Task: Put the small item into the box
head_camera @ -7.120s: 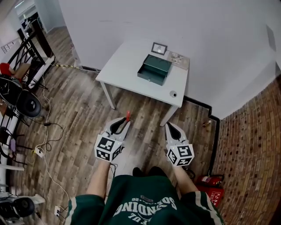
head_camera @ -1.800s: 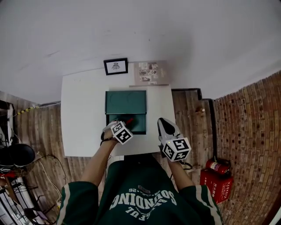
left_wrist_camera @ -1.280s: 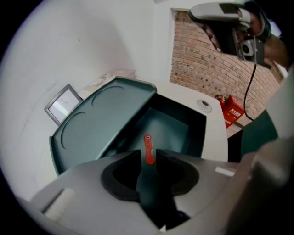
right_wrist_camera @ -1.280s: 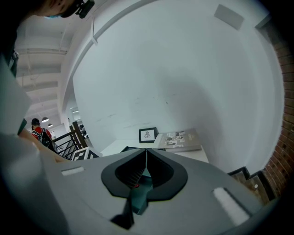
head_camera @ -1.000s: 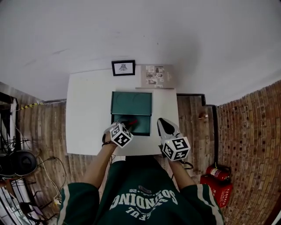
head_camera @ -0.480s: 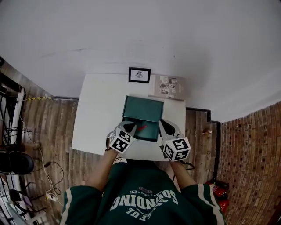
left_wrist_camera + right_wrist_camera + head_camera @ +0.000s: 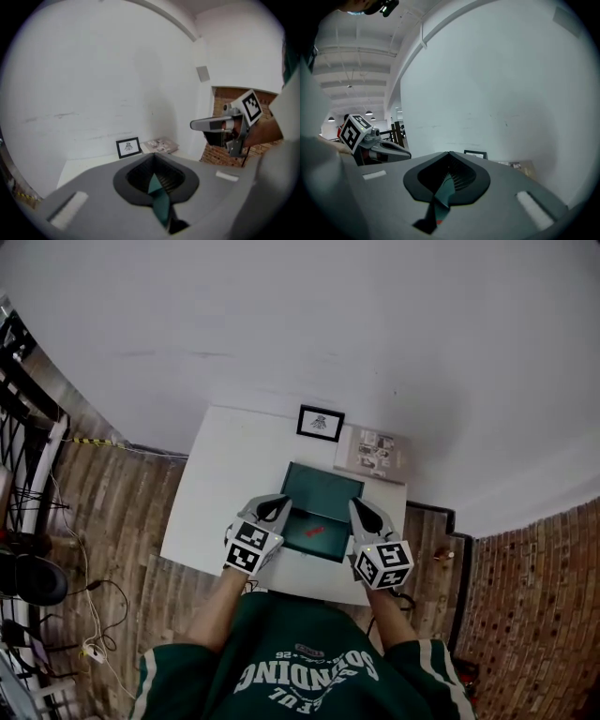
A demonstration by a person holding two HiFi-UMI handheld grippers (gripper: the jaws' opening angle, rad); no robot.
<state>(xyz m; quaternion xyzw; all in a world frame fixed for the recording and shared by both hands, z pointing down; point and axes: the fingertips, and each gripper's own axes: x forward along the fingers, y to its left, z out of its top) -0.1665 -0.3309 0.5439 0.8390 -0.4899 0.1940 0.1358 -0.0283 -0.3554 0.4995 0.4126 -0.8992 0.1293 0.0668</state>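
Low in the frame, a green shirt [image 7: 300,681]. Just above, left of centre, the left claw [image 7: 275,507]: jaws together, nothing between them, no longer carrying the red piece held a moment ago. Right of centre, the right claw [image 7: 359,509], likewise closed and empty, as before. Between the two, at mid-frame, the small red item [image 7: 314,531], now lying loose on the floor of the open green box [image 7: 323,486], touching neither claw. Reads as drop made and main step done; at most a lid to close. Counting outward: two claws, one red item, one box, one white table [image 7: 211,498], then one framed picture [image 7: 320,423] and one printed sheet [image 7: 373,454] at the table's far edge.
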